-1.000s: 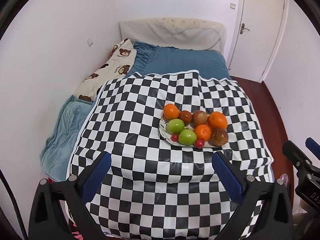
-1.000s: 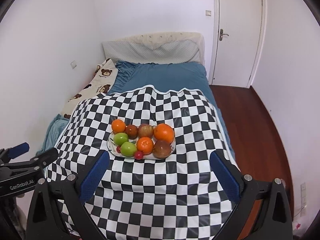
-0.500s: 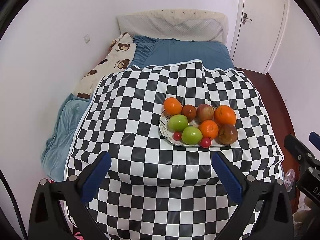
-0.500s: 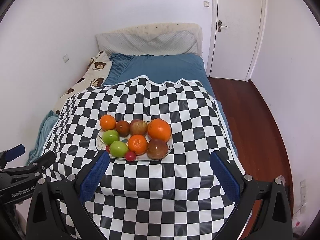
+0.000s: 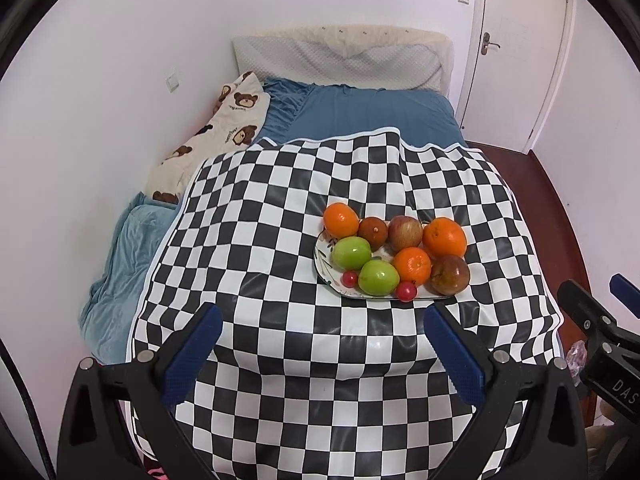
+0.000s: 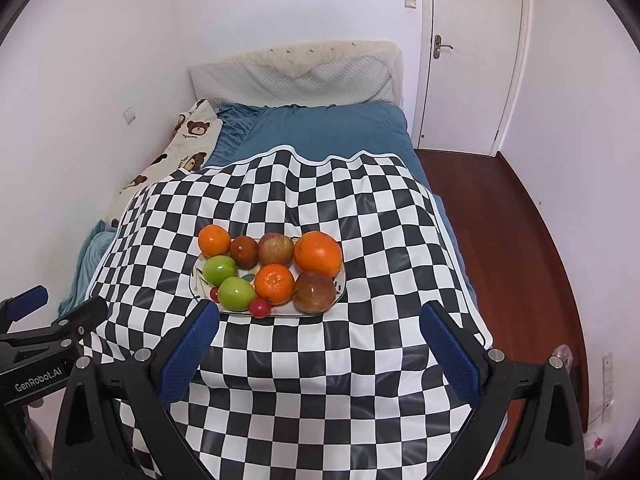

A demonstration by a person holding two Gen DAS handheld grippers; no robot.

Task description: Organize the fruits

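Note:
A white plate [image 5: 322, 266] [image 6: 197, 280] sits on a black-and-white checkered cloth [image 5: 260, 208] [image 6: 360, 208] spread over a bed. It holds several fruits: oranges [image 5: 445, 237] [image 6: 318, 253], two green apples [image 5: 352, 252] [image 6: 237, 293], a red apple [image 5: 405, 233] [image 6: 276, 249], brown fruits [image 5: 449, 275] [image 6: 314, 292] and small red ones [image 5: 406, 291] [image 6: 259, 307]. My left gripper [image 5: 320, 354] is open, near the cloth's front, short of the plate. My right gripper [image 6: 320, 350] is open too, just before the plate. Nothing is between either pair of fingers.
The bed has a blue sheet [image 5: 372, 112] [image 6: 328, 128], a white pillow [image 5: 340, 60] at the head and a bear-print pillow [image 5: 216, 132] against the left wall. A white door [image 6: 472, 56] and red-brown wooden floor [image 6: 512, 208] lie to the right.
Both grippers have moved forward toward the bed, so the plate of fruit looks larger and nearer. Both stay open and empty.

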